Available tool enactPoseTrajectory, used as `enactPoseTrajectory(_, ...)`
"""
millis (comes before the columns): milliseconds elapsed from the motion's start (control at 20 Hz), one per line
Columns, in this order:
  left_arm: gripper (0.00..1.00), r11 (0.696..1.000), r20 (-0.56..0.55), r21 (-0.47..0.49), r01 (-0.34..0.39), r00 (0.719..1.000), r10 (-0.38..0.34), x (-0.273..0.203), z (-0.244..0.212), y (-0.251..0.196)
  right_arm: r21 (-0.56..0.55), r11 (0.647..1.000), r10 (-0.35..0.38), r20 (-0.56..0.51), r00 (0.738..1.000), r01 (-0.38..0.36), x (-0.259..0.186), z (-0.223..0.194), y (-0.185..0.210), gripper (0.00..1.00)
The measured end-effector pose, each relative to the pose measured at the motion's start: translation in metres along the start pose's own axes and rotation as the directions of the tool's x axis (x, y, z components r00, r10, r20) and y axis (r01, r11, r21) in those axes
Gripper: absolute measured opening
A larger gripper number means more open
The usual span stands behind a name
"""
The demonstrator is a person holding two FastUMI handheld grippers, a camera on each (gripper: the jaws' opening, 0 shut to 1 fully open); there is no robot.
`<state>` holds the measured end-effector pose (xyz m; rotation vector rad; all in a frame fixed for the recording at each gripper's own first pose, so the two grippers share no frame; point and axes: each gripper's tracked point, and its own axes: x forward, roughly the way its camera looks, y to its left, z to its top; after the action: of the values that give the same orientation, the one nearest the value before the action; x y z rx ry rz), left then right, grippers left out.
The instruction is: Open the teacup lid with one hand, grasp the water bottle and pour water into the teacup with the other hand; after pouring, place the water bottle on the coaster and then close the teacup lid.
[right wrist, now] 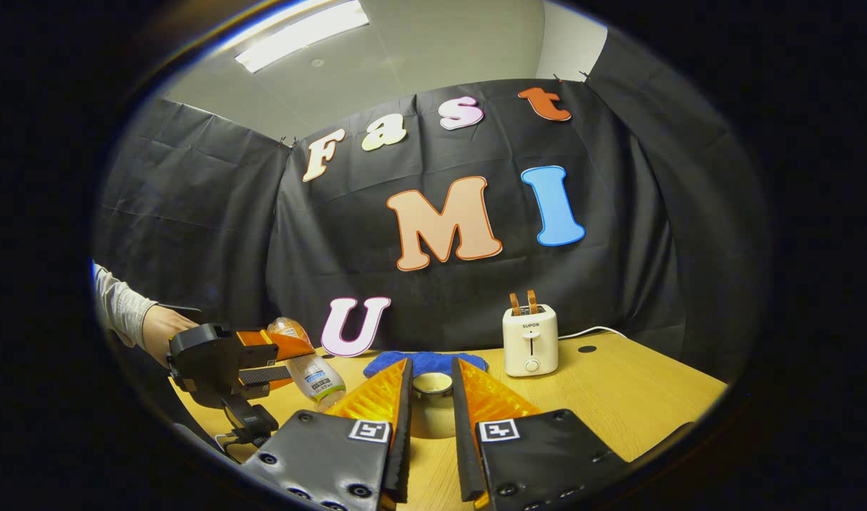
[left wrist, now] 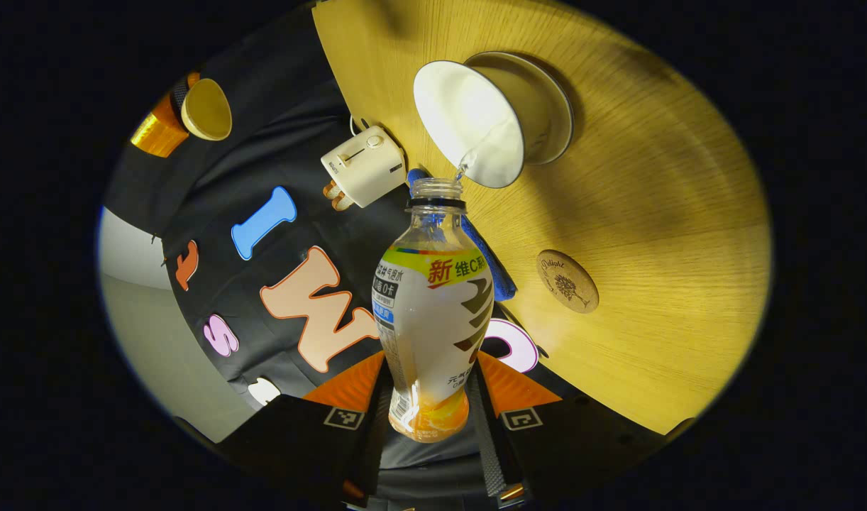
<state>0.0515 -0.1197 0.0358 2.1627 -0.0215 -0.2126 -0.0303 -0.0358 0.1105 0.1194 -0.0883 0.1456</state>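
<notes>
While water streams out, water bottle [left wrist: 431, 312] between left gripper [left wrist: 430, 415] fingers, above teacup [left wrist: 494, 117].

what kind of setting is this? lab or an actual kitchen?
Likely a staged recording booth, not a kitchen: black cloth wall behind a wooden table, office-style ceiling light, and household props such as a toaster and teacup.

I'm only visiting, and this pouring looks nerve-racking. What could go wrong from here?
1. The water bottle pours a thin stream right at the teacup rim; a small wobble could spill water onto the table or the blue cloth.
2. The left gripper holds the bottle near its base, so it might slip or swing.
3. The right gripper holds the lid off the table; a loose grip could drop it.
</notes>
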Motion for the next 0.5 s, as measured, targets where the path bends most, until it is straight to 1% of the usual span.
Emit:
enactPoseTrajectory(200, 0.55, 1.0, 0.001, 0.009, -0.003, 1.0, 0.003, -0.0001, 0.0006, 0.0025, 0.006, 1.0, 0.01, 0.009, 1.0, -0.01, -0.0027, 0.0033, 0.0028, 0.31)
enactPoseTrajectory(350, 0.56, 1.0, -0.001, 0.007, 0.009, 1.0, -0.009, 0.0002, -0.0001, 0.0014, 0.001, 1.0, 0.02, 0.015, 1.0, -0.02, -0.0031, 0.0053, 0.007, 0.31)
enactPoseTrajectory(500, 0.55, 1.0, 0.003, 0.008, 0.025, 1.0, -0.025, 0.002, 0.0021, -0.0062, -0.004, 1.0, 0.02, 0.012, 1.0, -0.02, -0.0026, 0.0032, 0.0072, 0.31)
